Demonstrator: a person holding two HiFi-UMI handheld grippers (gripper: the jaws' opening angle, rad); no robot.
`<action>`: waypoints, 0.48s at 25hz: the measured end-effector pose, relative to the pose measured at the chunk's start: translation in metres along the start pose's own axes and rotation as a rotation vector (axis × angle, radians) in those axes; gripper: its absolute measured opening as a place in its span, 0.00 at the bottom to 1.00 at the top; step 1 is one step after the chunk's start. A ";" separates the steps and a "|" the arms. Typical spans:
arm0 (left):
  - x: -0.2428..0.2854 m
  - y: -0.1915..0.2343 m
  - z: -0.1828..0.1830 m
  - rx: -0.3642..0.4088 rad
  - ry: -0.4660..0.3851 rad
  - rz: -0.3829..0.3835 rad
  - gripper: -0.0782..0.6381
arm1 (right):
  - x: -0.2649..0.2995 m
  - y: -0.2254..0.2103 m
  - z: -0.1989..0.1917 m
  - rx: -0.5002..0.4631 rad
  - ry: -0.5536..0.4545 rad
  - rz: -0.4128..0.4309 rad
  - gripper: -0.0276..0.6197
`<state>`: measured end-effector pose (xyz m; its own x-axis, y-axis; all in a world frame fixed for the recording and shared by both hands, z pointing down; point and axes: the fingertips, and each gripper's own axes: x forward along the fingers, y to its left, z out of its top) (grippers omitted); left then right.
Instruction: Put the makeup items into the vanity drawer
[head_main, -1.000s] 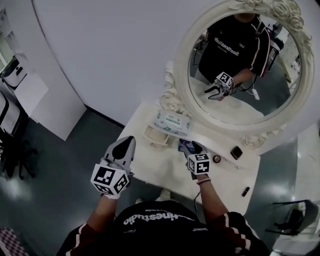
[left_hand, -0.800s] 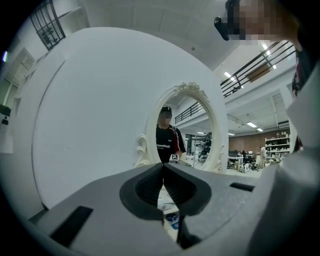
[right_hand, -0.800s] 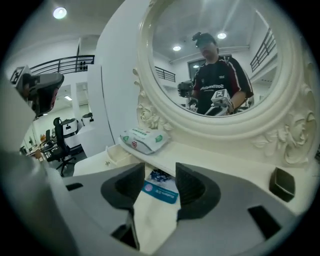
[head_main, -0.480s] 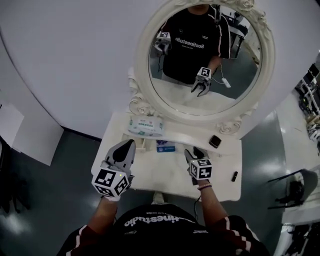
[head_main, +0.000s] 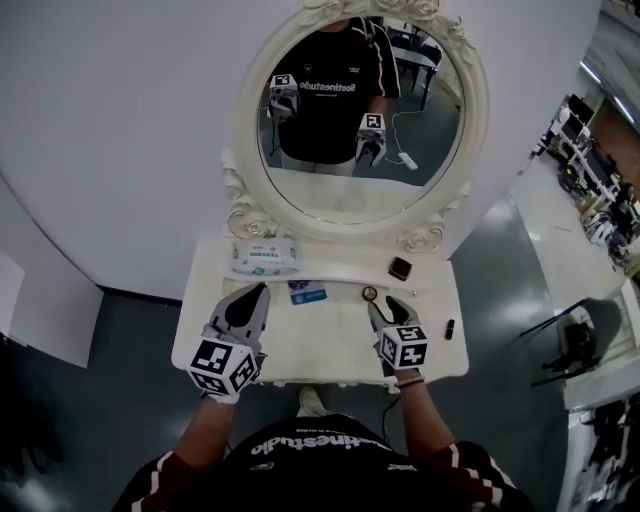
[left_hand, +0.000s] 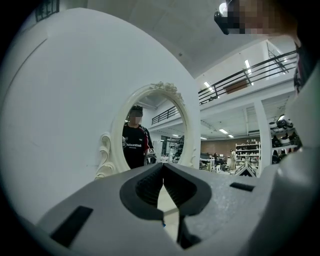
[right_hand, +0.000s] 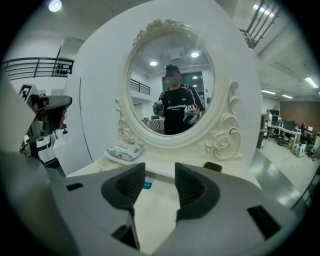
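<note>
While both grippers hang over the front of the white worktop (head_main: 325, 345), neither one has hold of anything. The left gripper (head_main: 259, 294) has its fingers pinched together at the tips with nothing between them. The right gripper (head_main: 383, 306) has its fingers spread wide, and through the gap all I see is bare worktop.

The makeup bits are all out on top. The little blue packet (head_main: 307, 293) lies just past my left fingertips and a bit to the right, roughly between the two grippers. The small round pot (head_main: 370, 293) sits just beyond the right fingertips, close but not touching. The dark square compact (head_main: 401, 268) is further back on the right, near the base of the mirror (head_main: 245, 190). A small dark tube (head_main: 449, 326) lies off to the right of my right gripper, by the worktop's edge. The wipes pack (head_main: 265, 257) sits at the back left, beyond the left gripper.
</note>
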<state>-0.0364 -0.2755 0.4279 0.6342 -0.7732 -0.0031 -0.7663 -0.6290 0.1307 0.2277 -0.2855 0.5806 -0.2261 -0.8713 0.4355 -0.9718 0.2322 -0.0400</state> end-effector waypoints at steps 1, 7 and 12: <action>-0.002 -0.003 0.000 0.002 0.001 -0.008 0.12 | -0.008 0.002 0.003 0.004 -0.012 -0.007 0.33; -0.025 -0.009 0.004 0.013 -0.014 -0.025 0.12 | -0.053 0.020 0.017 0.033 -0.089 -0.043 0.32; -0.049 -0.009 0.011 0.026 -0.033 -0.025 0.12 | -0.080 0.040 0.030 0.029 -0.157 -0.053 0.31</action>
<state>-0.0616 -0.2334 0.4160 0.6501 -0.7589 -0.0390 -0.7527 -0.6501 0.1041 0.2050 -0.2195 0.5169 -0.1796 -0.9394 0.2919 -0.9837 0.1732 -0.0477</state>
